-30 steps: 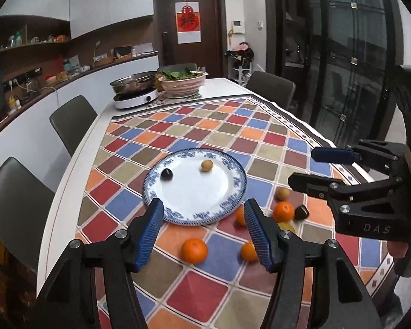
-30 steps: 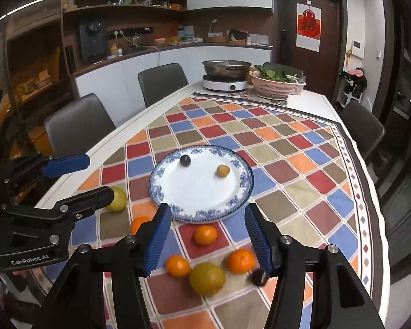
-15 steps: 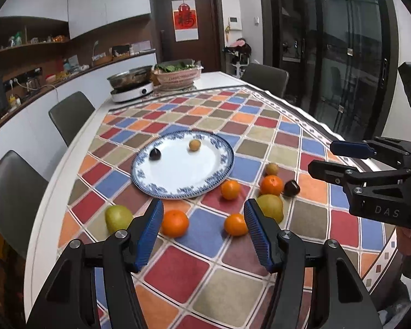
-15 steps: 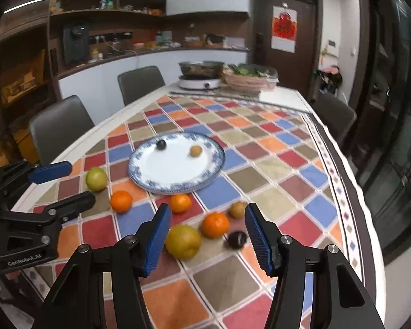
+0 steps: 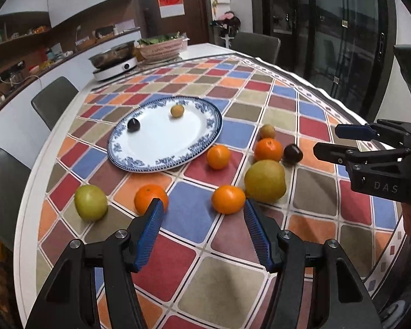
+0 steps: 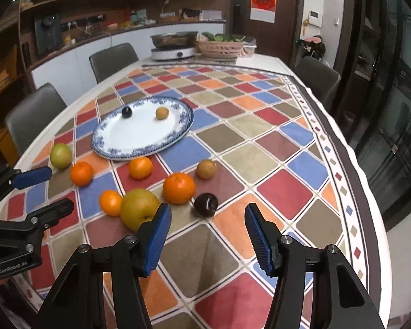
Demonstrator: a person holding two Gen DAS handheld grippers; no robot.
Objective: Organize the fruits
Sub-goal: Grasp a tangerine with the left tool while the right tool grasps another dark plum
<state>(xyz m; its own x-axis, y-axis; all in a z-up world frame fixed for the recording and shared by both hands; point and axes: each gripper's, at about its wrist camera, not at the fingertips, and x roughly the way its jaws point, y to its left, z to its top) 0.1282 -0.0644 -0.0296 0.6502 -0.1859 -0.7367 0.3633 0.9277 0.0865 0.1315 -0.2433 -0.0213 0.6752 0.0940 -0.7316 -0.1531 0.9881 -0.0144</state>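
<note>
A blue-rimmed white plate (image 5: pixel 161 161) (image 6: pixel 115 153) lies on the checkered tablecloth and holds a dark plum (image 5: pixel 133 125) and a small yellow-brown fruit (image 5: pixel 177 110). In front of it lie several oranges (image 5: pixel 228 199) (image 6: pixel 179 188), a large yellow pear (image 5: pixel 264 180) (image 6: pixel 139 207), a green apple (image 5: pixel 91 202) (image 6: pixel 60 155), a dark plum (image 6: pixel 205 204) and a small brown fruit (image 6: pixel 206 169). My left gripper (image 5: pixel 202 220) is open and empty, just short of two oranges. My right gripper (image 6: pixel 207 229) is open and empty, near the dark plum and the pear.
At the far end of the table stand a hotplate with a pan (image 5: pixel 115 60) and a basket of greens (image 6: pixel 222 45). Grey chairs (image 5: pixel 53 101) (image 6: pixel 316 78) ring the table. The table edge curves close on the left (image 5: pixel 27 219) and the right (image 6: pixel 370 192).
Both grippers have drawn back toward the near edge and lowered, so the plate sits farther off and more loose fruit shows in front. Both stay open and empty.
</note>
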